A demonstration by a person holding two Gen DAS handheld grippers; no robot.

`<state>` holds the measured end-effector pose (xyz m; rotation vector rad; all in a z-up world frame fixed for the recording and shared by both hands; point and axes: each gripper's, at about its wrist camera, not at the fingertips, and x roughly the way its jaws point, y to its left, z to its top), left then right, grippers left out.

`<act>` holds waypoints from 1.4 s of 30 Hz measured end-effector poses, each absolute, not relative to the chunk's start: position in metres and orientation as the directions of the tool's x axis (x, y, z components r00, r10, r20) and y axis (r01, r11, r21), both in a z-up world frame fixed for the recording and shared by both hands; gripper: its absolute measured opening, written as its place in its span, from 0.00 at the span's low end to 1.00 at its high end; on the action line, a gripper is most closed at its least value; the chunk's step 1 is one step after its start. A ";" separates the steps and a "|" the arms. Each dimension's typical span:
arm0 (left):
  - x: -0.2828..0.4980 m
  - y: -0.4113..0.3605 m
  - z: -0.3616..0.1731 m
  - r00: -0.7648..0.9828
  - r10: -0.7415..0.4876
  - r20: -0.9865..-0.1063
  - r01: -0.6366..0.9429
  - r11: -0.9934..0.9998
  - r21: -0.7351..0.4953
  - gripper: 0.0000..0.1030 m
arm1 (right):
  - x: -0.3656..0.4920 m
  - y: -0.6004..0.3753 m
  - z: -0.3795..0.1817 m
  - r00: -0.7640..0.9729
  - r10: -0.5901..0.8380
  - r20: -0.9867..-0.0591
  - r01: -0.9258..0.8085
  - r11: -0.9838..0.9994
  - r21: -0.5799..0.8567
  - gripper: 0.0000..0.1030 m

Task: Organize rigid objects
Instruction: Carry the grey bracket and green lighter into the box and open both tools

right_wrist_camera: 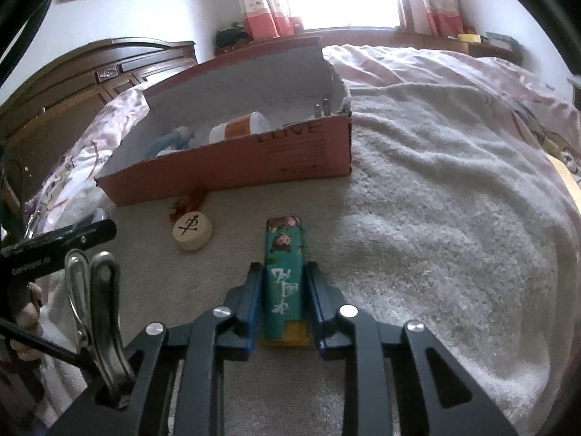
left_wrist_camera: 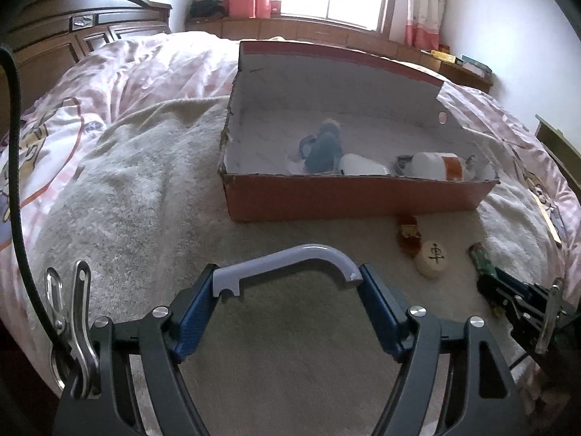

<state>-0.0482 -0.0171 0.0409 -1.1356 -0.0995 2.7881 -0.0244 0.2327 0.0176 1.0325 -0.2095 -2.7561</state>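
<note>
My left gripper (left_wrist_camera: pixel 288 283) is shut on a grey curved handle (left_wrist_camera: pixel 290 259), held above the beige towel in front of the orange box (left_wrist_camera: pixel 356 196). My right gripper (right_wrist_camera: pixel 285 279) is shut on a teal patterned rectangular box (right_wrist_camera: pixel 285 265) low over the towel; this box and gripper also show at the right in the left wrist view (left_wrist_camera: pixel 483 259). The orange box (right_wrist_camera: pixel 232 167) holds a blue figure (left_wrist_camera: pixel 323 147), a white object (left_wrist_camera: pixel 363 165) and a white-and-orange jar (left_wrist_camera: pixel 441 165). A round wooden chess piece (left_wrist_camera: pixel 432 258) and a small red item (left_wrist_camera: pixel 408 234) lie on the towel before it.
The beige towel (right_wrist_camera: pixel 435 218) covers a bed with a pink quilt (left_wrist_camera: pixel 145 72). A dark wooden headboard (left_wrist_camera: pixel 72 32) stands at the left. A window with pink curtains and a low wooden ledge (left_wrist_camera: pixel 326 32) are behind the bed.
</note>
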 end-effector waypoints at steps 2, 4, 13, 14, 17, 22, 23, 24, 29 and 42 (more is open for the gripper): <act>-0.046 -0.015 0.045 -0.712 0.151 -0.686 -0.104 -0.988 -0.110 0.75 | -0.023 0.234 0.018 -0.739 -0.235 -0.632 0.126 -0.969 0.212 0.23; -0.046 -0.013 0.049 -0.716 0.158 -0.680 -0.114 -0.987 -0.108 0.75 | -0.023 0.236 0.019 -0.736 -0.248 -0.630 0.129 -0.965 0.230 0.23; -0.046 -0.005 0.068 -0.736 0.174 -0.654 -0.149 -0.984 -0.094 0.75 | -0.021 0.234 0.027 -0.739 -0.303 -0.601 0.165 -0.947 0.274 0.23; -0.047 -0.005 0.069 -0.737 0.175 -0.653 -0.151 -0.984 -0.094 0.75 | -0.020 0.234 0.028 -0.740 -0.305 -0.599 0.168 -0.947 0.275 0.23; -0.049 -0.004 0.071 -0.739 0.177 -0.650 -0.153 -0.984 -0.094 0.75 | -0.020 0.233 0.032 -0.742 -0.316 -0.591 0.177 -0.943 0.281 0.23; -0.050 -0.001 0.075 -0.742 0.184 -0.645 -0.160 -0.982 -0.096 0.75 | -0.019 0.230 0.040 -0.749 -0.330 -0.574 0.196 -0.939 0.284 0.23; -0.051 -0.001 0.076 -0.742 0.187 -0.644 -0.162 -0.982 -0.098 0.75 | -0.019 0.230 0.041 -0.750 -0.332 -0.572 0.199 -0.938 0.283 0.23; -0.052 -0.001 0.077 -0.741 0.188 -0.644 -0.164 -0.982 -0.098 0.75 | -0.019 0.229 0.044 -0.752 -0.334 -0.568 0.204 -0.937 0.282 0.23; -0.058 0.001 0.083 -0.748 0.194 -0.635 -0.173 -0.980 -0.095 0.75 | -0.021 0.228 0.055 -0.759 -0.345 -0.552 0.223 -0.934 0.279 0.23; -0.080 0.003 0.100 -0.768 0.190 -0.612 -0.178 -0.981 -0.082 0.75 | -0.040 0.221 0.082 -0.772 -0.368 -0.517 0.265 -0.927 0.264 0.23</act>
